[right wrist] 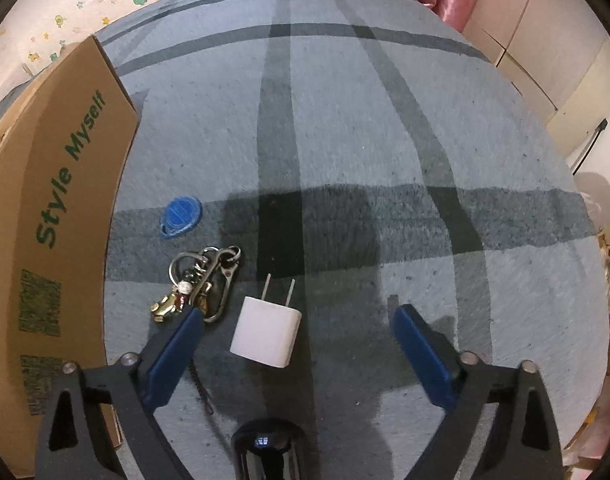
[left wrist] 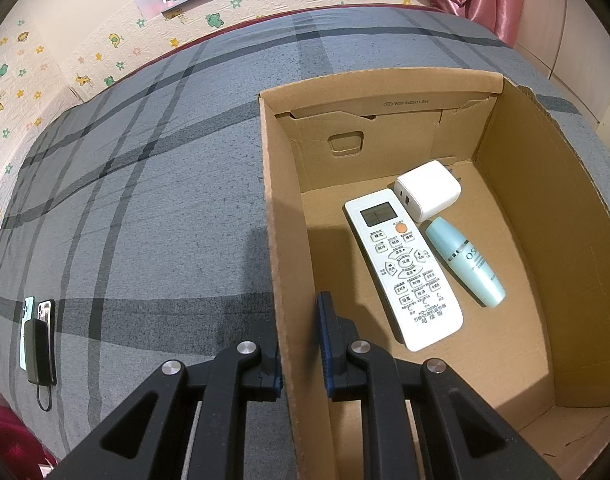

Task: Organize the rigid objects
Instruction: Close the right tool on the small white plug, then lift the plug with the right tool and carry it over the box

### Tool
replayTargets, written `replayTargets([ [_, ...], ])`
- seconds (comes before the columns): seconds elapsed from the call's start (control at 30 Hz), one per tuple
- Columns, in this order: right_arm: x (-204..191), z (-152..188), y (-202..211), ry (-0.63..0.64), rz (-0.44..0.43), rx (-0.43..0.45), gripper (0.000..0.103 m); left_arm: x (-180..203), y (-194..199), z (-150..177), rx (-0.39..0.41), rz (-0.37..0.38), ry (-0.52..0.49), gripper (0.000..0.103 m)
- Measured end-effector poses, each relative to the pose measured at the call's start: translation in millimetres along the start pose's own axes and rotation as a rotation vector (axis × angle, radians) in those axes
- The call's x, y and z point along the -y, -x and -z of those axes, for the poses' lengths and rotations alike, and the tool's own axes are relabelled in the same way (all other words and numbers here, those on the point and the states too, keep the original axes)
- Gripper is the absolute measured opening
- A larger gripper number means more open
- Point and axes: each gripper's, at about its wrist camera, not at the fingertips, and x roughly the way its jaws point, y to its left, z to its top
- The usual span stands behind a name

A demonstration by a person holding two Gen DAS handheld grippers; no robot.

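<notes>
Where the grey plaid bed [left wrist: 145,200] fills both views, an open cardboard box [left wrist: 289,240] is seen standing on it, its outer side printed "Style Myself" in the right wrist view. Inside the box, on its floor, a white air-conditioner remote [left wrist: 405,272] is laid face up, with a pale blue bottle [left wrist: 465,264] lying just beside it and a white charger cube [left wrist: 427,190] touching the far ends of both. The left hand-held gripper [left wrist: 303,344] is closed on the box's left wall, which is clamped between its blue pads. The right hand-held gripper [right wrist: 297,344] is held wide apart just above the bed, and a white plug adapter [right wrist: 267,336] with two prongs is framed between its fingers without being touched. A bunch of keys [right wrist: 201,288] is found just beside the adapter, partly hidden by the left finger, and a blue oval tag [right wrist: 180,216] lies near the box.
</notes>
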Motion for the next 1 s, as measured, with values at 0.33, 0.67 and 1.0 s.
replayTargets([
  [0.33,7.6,0.9,-2.5,-0.032,-0.086,-0.043,0.029,0.9,0.2,0.0,-0.001,-0.004,-0.001,0.015],
  [0.67,-1.1,2.8,12.2,0.013,-0.057,-0.020,0.028,2.0,1.0,0.1,-0.001,-0.007,-0.002,0.015],
  [1.0,-4.9,-7.0,24.6,0.034,-0.043,0.002,0.028,1.6,1.3,0.0,-0.001,-0.007,-0.002,0.015],
])
